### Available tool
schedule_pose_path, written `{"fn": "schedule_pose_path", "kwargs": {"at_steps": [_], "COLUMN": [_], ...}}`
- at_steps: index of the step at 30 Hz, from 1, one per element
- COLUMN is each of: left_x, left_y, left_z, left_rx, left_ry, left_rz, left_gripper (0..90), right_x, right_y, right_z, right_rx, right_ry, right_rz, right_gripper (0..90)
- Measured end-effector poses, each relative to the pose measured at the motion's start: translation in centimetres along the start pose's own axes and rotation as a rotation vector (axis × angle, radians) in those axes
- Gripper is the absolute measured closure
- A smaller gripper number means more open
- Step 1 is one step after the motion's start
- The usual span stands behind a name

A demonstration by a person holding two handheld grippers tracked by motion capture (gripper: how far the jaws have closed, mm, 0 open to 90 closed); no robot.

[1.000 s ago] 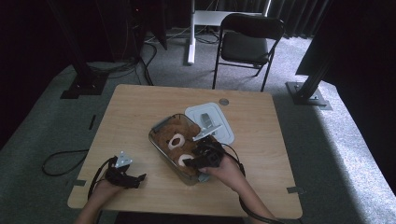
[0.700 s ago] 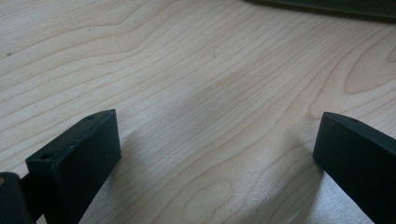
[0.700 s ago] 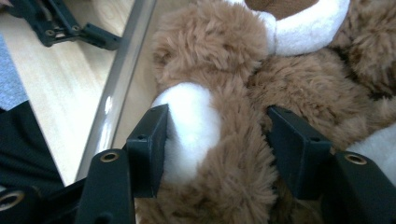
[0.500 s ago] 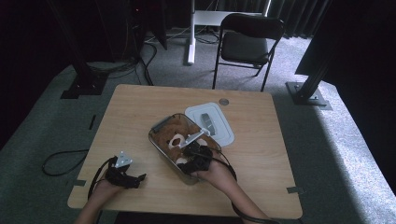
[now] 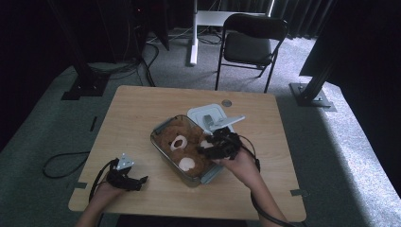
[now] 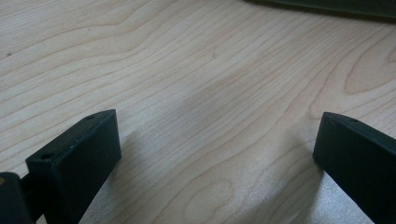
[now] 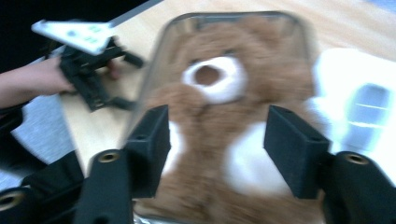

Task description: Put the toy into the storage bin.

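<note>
Right gripper point(image 5: 208, 150): over the bear's belly at the container's 4 o'clock side; a second ago it sat lower at the near rim, now it has lifted and come further over the toy; its jaws have just been closing, yet the right gripper view shows them set apart with the bear's body between them and the pads not clearly pressing, so released rather than clenched
Meaning: I'd judge the hand is lining up a grab on the plush, or has only just let it settle; the toy itself has not shifted in the tray, so the real lift or tuck is not yet done
Teddy bear point(image 5: 182, 146): lying on its back inside the clear container point(image 5: 160, 128), head toward 11 o'clock, white muzzle and white foot patch up; near the table's middle
Lid point(image 5: 198, 115): white, flat on the wood at the container's 1 o'clock, touching or just beside its far corner; off the tray
Left gripper point(image 5: 140, 181): resting at the table's 7 o'clock corner, unmoved over the last second; jaws wide, nothing between them but bare wood in the left gripper view
Table point(image 5: 142, 109): pale wood
Count: one bear; one container; one lid; two grippers; one small round disc point(image 5: 227, 102) at the table's far edge, 1 o'clock; one folding chair point(image 5: 249, 45) beyond
</note>
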State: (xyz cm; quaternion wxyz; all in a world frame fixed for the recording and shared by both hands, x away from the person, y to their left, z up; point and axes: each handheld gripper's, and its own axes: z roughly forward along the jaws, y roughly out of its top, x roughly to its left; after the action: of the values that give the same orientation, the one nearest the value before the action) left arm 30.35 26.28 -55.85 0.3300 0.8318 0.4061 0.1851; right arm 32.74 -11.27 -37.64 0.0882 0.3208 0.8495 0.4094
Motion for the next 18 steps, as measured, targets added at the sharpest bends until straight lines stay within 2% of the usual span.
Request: {"fn": "schedule_pose_path", "kwargs": {"at_steps": [3,8,15,18], "left_x": [0.0,0.0,0.0,0.0], "left_y": [0.0,0.0,0.0,0.0], "left_z": [0.0,0.0,0.0,0.0], "left_rx": [0.000,0.000,0.000,-0.001], "left_ry": [0.000,0.000,-0.001,0.001], "left_rz": [0.000,0.000,-0.001,0.000], "left_gripper": [1.4,1.4,1.4,1.4], "right_x": [-1.7,-3.0,-2.7,-2.7], "right_y": [-0.1,-0.7,-1.3,-1.5], "right_z": [-0.9,-0.3,1.7,3.2], "right_rx": [-0.015,0.009,0.097,0.148], "right_ry": [-0.046,-0.071,-0.066,-0.085], "right_rz": [0.050,0.073,0.046,0.023], "right_gripper": [70.1,85.5,89.7,89.7]}}
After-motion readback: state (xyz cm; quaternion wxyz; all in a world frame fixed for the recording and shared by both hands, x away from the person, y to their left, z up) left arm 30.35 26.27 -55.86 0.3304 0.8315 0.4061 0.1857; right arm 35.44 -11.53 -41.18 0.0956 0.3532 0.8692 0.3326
